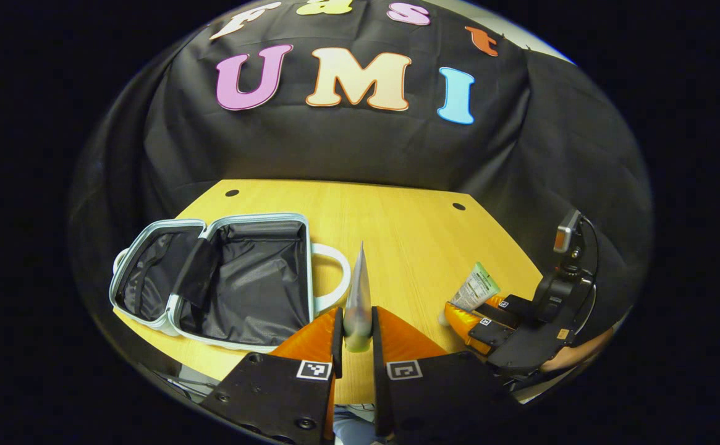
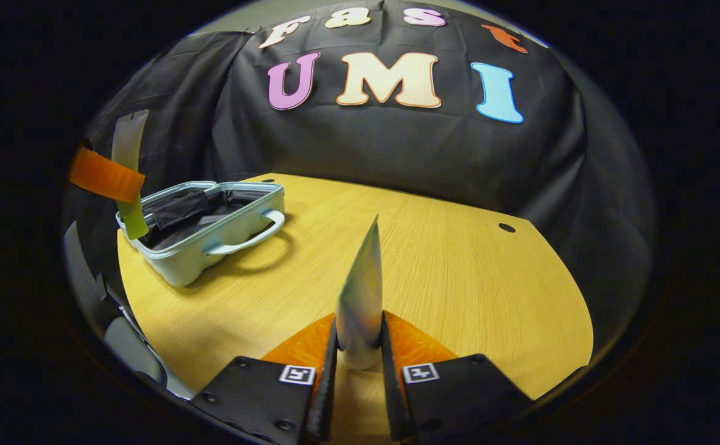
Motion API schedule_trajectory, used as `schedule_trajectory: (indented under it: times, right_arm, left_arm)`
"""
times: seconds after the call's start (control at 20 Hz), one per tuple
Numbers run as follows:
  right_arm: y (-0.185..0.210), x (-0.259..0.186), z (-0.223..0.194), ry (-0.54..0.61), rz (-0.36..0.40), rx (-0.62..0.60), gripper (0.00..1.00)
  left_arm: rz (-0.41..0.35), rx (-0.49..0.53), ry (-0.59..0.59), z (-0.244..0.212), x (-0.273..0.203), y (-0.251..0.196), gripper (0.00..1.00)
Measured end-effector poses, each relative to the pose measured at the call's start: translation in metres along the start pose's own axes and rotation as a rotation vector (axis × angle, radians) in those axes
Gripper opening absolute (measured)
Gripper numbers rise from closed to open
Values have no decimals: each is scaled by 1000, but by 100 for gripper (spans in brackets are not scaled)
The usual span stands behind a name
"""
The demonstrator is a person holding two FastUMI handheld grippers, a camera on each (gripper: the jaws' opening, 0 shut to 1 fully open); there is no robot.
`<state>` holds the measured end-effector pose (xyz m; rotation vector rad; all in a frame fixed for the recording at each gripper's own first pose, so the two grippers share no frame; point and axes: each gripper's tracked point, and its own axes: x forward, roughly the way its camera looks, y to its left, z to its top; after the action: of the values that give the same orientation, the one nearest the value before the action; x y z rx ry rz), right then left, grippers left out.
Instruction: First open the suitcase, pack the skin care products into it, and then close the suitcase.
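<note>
**Both tubes in hand, case open, nothing packed yet**

Left tool [image 1: 357,337]: closed on a silvery tube [image 1: 358,296], fingers pressing its lower end, crimped tip pointing up and away. In the right gripper view the same tube [image 2: 128,167] is held up in the air near the suitcase's [image 2: 211,228] near corner; whether it is over the opening or just short of it I cannot tell.

Right tool [image 2: 360,346]: closed on a second tube [image 2: 363,296], gripped low near the cap end. In the left gripper view this one shows as a white tube with green print [image 1: 474,290], held low over the right side of the tabletop [image 1: 397,228], well apart from the suitcase.

Suitcase [image 1: 242,278]: lies open on the left part of the tabletop, both halves flat, dark lining exposed, handle [image 1: 332,275] toward the centre. A loose dark flap [image 1: 196,272] lies along the hinge between the halves. No products visible inside.

Judgement: opening step done; packing is in hand, closing not begun.

Risks:
- Both grips sit at one end of a soft, tapered tube; a quick swing could pivot or squeeze it out.
- Release from height could bounce a tube off the rim onto the tabletop.
- The flap may catch a tube or jam the lid on closing.
- A tube left across the hinge or rim would block closure.
</note>
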<state>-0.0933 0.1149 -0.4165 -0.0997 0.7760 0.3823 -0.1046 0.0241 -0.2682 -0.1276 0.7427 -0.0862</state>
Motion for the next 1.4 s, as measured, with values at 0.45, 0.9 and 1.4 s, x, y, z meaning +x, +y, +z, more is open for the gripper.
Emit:
schedule_trajectory:
  times: [0.45, 0.9, 1.4]
  right_arm:
    - [53, -9, 77, 8, 121, 89, 29]
    - [155, 3, 138, 72, 282, 172, 30]
    - [246, 32, 116, 269, 399, 212, 30]
  left_arm:
    - [106, 19, 127, -9, 15, 80, 18]
    - [144, 38, 312, -40, 57, 163, 18]
    - [81, -52, 398, -74, 93, 199, 20]
